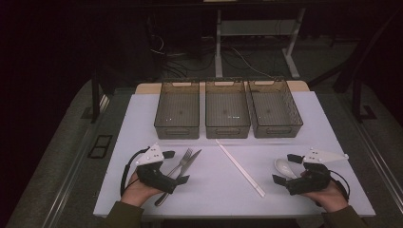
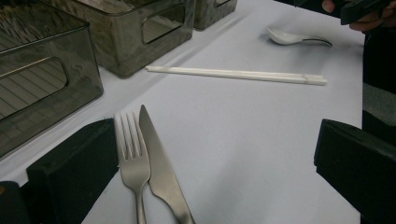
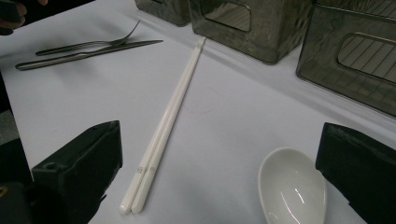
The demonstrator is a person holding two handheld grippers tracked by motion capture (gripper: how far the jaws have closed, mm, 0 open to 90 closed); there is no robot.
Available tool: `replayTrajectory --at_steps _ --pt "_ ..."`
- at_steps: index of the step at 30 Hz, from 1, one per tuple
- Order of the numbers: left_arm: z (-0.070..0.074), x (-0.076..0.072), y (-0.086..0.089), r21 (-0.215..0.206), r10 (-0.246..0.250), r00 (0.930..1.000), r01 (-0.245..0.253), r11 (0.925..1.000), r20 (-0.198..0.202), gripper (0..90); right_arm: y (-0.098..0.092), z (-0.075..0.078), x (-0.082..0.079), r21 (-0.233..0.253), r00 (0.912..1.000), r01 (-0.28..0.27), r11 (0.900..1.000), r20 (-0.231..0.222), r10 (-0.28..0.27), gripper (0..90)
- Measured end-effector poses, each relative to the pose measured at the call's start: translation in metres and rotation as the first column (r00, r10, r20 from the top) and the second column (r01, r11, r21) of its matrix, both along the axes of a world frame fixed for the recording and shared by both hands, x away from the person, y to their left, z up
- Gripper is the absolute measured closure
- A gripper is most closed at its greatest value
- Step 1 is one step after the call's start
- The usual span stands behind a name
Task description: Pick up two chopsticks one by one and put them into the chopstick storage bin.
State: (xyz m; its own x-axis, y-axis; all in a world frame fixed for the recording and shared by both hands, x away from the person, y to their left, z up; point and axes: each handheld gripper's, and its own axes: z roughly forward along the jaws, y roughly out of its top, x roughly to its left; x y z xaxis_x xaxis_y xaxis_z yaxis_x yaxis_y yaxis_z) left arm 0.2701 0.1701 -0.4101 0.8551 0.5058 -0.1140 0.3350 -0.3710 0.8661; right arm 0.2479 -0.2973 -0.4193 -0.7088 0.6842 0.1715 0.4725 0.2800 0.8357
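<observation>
A steel fork and knife lie side by side at the table's front left. My left gripper stands open astride their handles; in the left gripper view the fork and knife lie between the jaws, untouched. A pair of white chopsticks lies diagonally in the middle. At the front right a white ceramic spoon rests bowl up. My right gripper is open around it, and the spoon sits close to the right-hand jaw in the right gripper view.
Three empty grey see-through bins stand in a row at the back of the white table. The chopsticks point toward the middle bin. Dark floor and cables lie beyond the table.
</observation>
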Motion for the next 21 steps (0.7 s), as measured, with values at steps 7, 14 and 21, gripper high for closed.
replayTrajectory --at_steps 7,14,21 --pt "-0.001 0.000 -0.003 -0.005 -0.003 1.0000 0.003 1.0000 -0.005 0.0 0.000 0.002 0.001 0.002 1.0000 0.002 1.000 -0.007 -0.002 0.8" --pt "-0.003 0.000 -0.005 0.008 -0.009 1.0000 0.009 0.9999 -0.004 0.0 0.004 0.006 0.002 0.002 1.0000 -0.006 1.000 -0.004 0.006 0.8" --pt "-0.003 -0.002 -0.005 0.007 -0.016 0.9999 0.016 0.9999 0.002 0.0 0.011 0.012 0.005 0.012 0.9997 -0.018 1.000 -0.013 0.018 0.8"
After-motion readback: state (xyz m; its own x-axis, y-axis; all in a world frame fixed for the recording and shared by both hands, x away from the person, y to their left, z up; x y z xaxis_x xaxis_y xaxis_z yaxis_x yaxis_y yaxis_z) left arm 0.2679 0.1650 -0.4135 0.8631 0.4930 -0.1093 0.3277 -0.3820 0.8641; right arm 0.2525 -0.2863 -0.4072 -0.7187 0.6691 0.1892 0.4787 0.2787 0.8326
